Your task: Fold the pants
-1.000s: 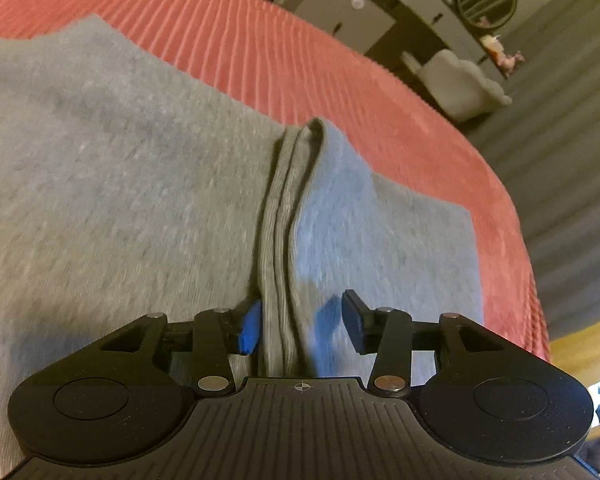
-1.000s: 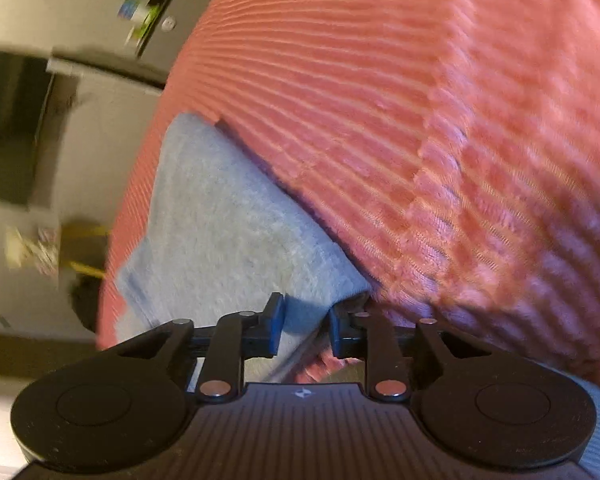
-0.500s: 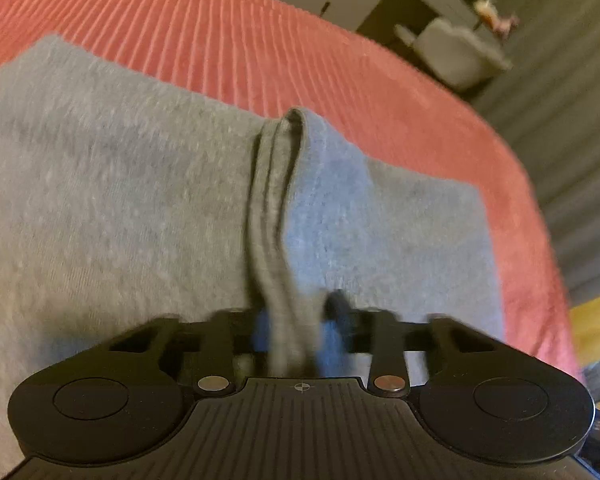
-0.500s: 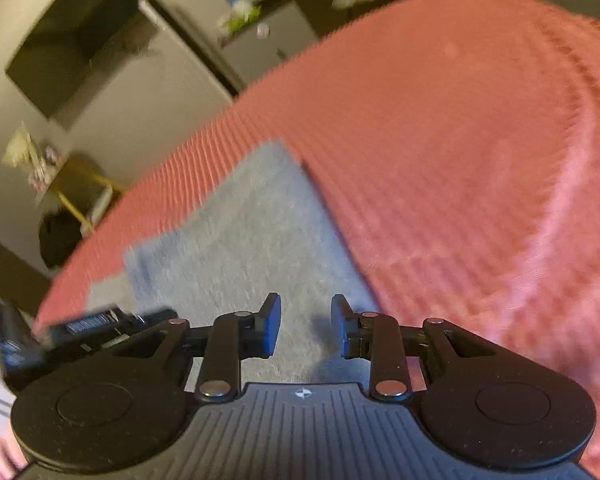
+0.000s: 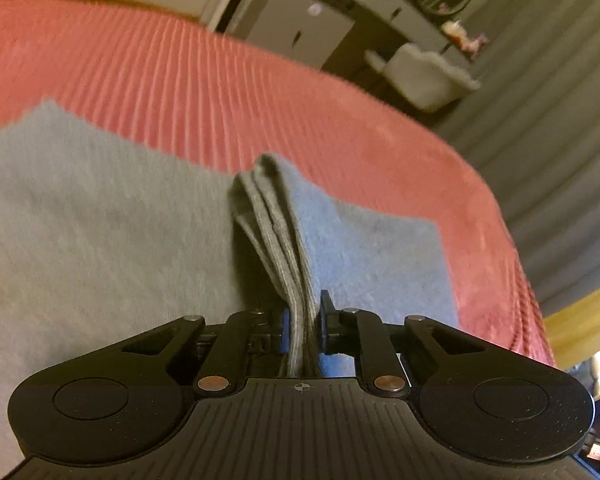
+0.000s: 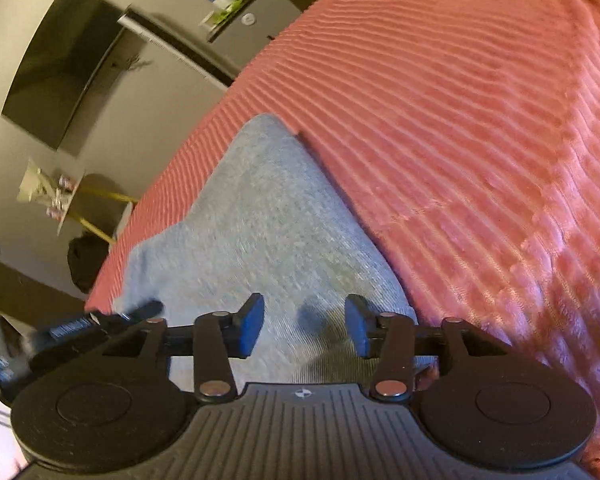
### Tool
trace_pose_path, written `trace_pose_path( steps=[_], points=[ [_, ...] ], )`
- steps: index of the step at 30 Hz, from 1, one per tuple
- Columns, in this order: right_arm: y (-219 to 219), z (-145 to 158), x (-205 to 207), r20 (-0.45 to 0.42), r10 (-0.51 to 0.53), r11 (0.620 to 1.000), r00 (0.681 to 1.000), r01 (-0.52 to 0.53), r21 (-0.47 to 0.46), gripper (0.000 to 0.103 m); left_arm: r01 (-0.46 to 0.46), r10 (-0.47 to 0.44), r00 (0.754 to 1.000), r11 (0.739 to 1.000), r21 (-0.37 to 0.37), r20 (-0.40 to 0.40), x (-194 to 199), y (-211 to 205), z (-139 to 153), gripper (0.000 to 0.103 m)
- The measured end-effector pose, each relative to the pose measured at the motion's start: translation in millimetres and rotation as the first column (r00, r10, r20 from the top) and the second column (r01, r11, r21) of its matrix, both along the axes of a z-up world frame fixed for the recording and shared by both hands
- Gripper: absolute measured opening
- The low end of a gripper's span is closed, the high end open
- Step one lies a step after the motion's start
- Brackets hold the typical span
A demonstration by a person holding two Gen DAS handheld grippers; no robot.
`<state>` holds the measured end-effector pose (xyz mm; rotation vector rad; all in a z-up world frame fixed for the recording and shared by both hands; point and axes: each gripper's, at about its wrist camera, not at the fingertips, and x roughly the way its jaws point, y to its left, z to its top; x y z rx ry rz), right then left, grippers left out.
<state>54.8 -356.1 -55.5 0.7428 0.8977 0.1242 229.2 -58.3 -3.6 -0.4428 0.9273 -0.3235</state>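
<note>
Grey pants [image 5: 92,232] lie flat on a red ribbed bedspread [image 5: 220,92]. My left gripper [image 5: 303,326] is shut on the ribbed waistband edge [image 5: 272,232], which rises as a ridge from the cloth. In the right wrist view the pants [image 6: 268,232] lie with their edge along the bedspread [image 6: 480,140]. My right gripper [image 6: 305,328] is open just above the grey cloth near its right edge, with nothing between its pads. The left gripper shows at the lower left of that view [image 6: 100,324].
The bed's edge curves at the right in the left wrist view, with grey curtains [image 5: 560,140] beyond. A cabinet [image 5: 300,28] and a white chair [image 5: 424,76] stand past the bed. A dark screen [image 6: 60,68] hangs on the wall.
My left gripper closed on the waistband edge and lifted it slightly. My right gripper swung over the pants and opened wider.
</note>
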Motion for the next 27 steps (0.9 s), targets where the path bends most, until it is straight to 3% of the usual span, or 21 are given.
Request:
trace_pose_path(
  steps=[4,10,13,17,19,21,22,23,24,27],
  points=[
    [14,6,-1,0.003,0.080,0.996,0.997,-0.080,-0.046,0.049,-0.031,0.030,0.999,0.999,0.033,0.012,-4,28,2,0.015],
    [33,10,0,-0.005,0.174,0.981,0.985,-0.174,-0.084,0.059,-0.093,0.096,0.995,0.990,0.109,-0.023,-18,47,-23,0.022],
    [36,10,4,-0.016,0.170,0.981,0.985,-0.171,-0.094,0.059,-0.110,0.112,0.993,0.993,0.043,-0.041,-40,54,-31,0.032],
    [38,7,7,-0.028,0.154,0.984,0.988,-0.156,-0.089,0.059,-0.035,0.034,0.998,0.999,-0.016,-0.053,-54,49,-32,0.064],
    [40,7,7,-0.032,0.150,0.984,0.988,-0.153,-0.093,0.059,-0.010,0.009,0.999,1.000,-0.024,-0.048,-52,46,-35,0.070],
    [44,7,8,-0.033,0.152,0.982,0.988,-0.154,-0.108,0.059,-0.032,0.028,0.998,0.998,-0.063,-0.053,-47,49,-41,0.065],
    [50,7,11,-0.033,0.153,0.981,0.988,-0.156,-0.116,0.059,-0.051,0.046,0.998,0.994,-0.094,-0.052,-47,52,-44,0.051],
    [53,6,13,-0.033,0.156,0.979,0.987,-0.159,-0.129,0.059,-0.062,0.056,0.997,0.992,-0.107,-0.062,-46,55,-49,0.030],
    [55,8,12,-0.032,0.159,0.976,0.987,-0.162,-0.144,0.059,-0.075,0.067,0.995,0.991,-0.108,-0.079,-45,59,-52,0.021],
    [63,14,9,-0.029,0.166,0.965,0.986,-0.168,-0.203,0.059,-0.091,0.078,0.993,0.984,-0.151,-0.090,-46,65,-53,0.018]
  ],
)
